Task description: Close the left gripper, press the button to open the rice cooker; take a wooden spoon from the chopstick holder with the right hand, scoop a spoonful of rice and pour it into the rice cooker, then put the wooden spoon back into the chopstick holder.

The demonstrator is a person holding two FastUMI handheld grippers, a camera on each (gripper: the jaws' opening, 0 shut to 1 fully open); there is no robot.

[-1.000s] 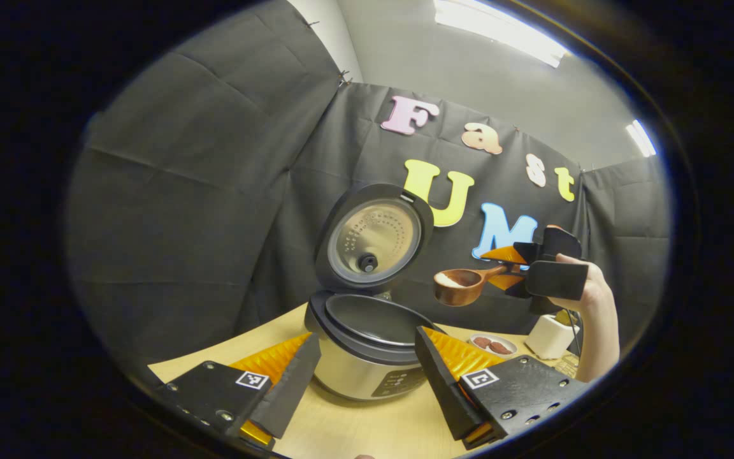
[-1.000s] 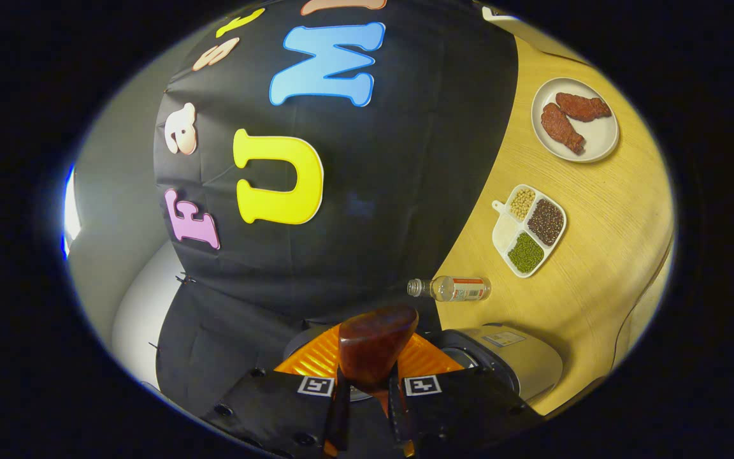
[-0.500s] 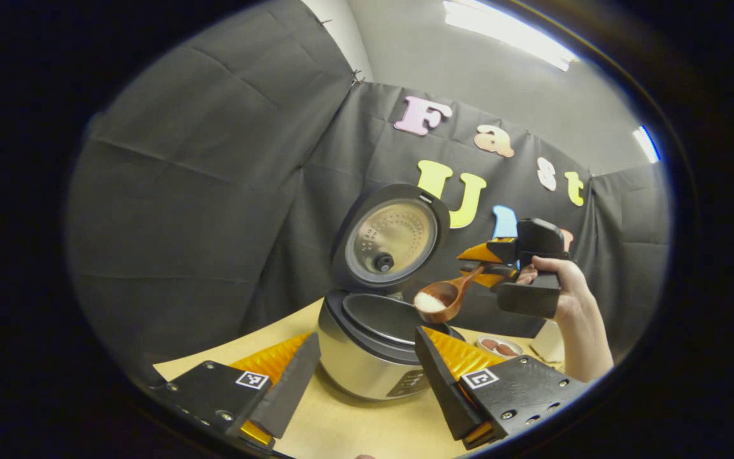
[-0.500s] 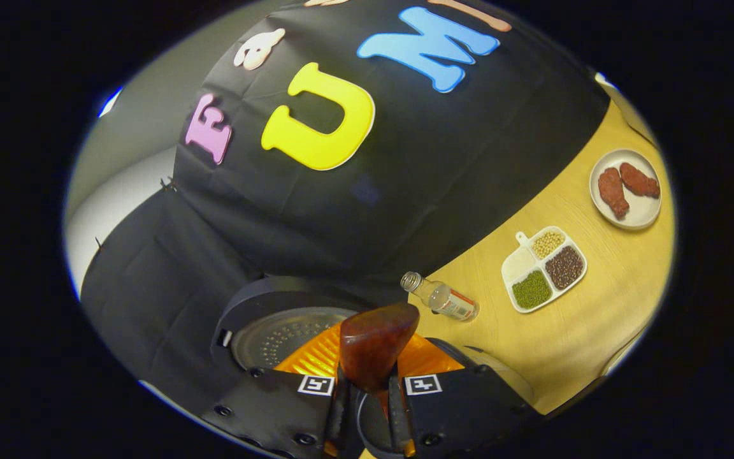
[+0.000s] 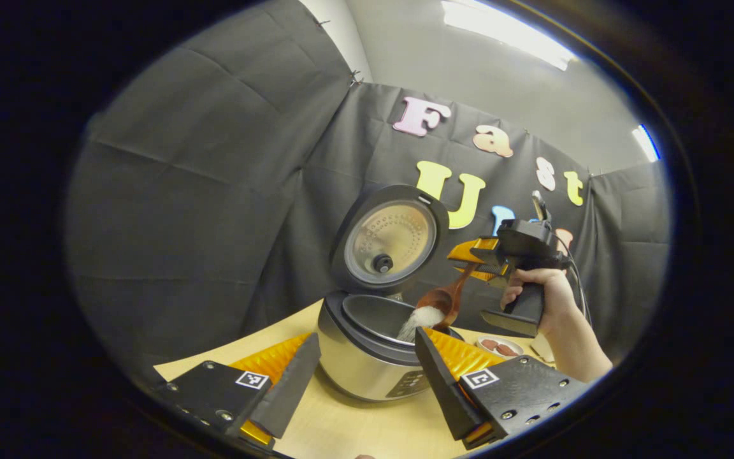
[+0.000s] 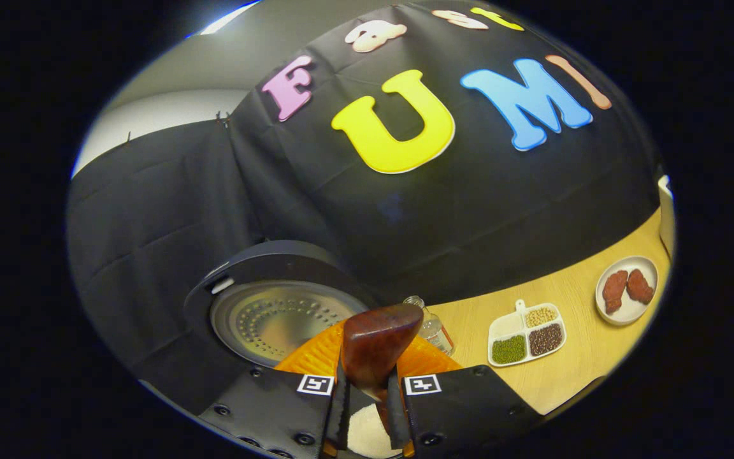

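Note:
The rice cooker (image 5: pixel 367 357) stands with its lid (image 5: pixel 392 239) raised and its pot uncovered. Above the pot's right rim, the wooden spoon (image 5: pixel 441 298) is tipped bowl-down, and white rice (image 5: pixel 419 320) streams from it into the pot. My right gripper (image 5: pixel 469 261), held by a hand, is shut on the spoon's handle. In the right gripper view, that handle (image 6: pixel 376 344) sits between the fingers of the right gripper (image 6: pixel 365 398), with rice (image 6: pixel 367 435) below and the lid (image 6: pixel 278 319) to the left. My left gripper (image 5: pixel 364 376) hovers open in front of the cooker, holding nothing.
On the wooden table (image 6: pixel 590 357) are a small bottle (image 6: pixel 432 326), a divided tray of grains (image 6: pixel 526 333) and a plate with meat pieces (image 6: pixel 628 290). A white container (image 6: pixel 665 210) stands at the right edge. The plate (image 5: pixel 497 347) shows behind the left gripper's finger.
The right gripper moved over the pot and tipped the spoon down, so rice now pours out. Its view rolled towards level. The left gripper stayed put.

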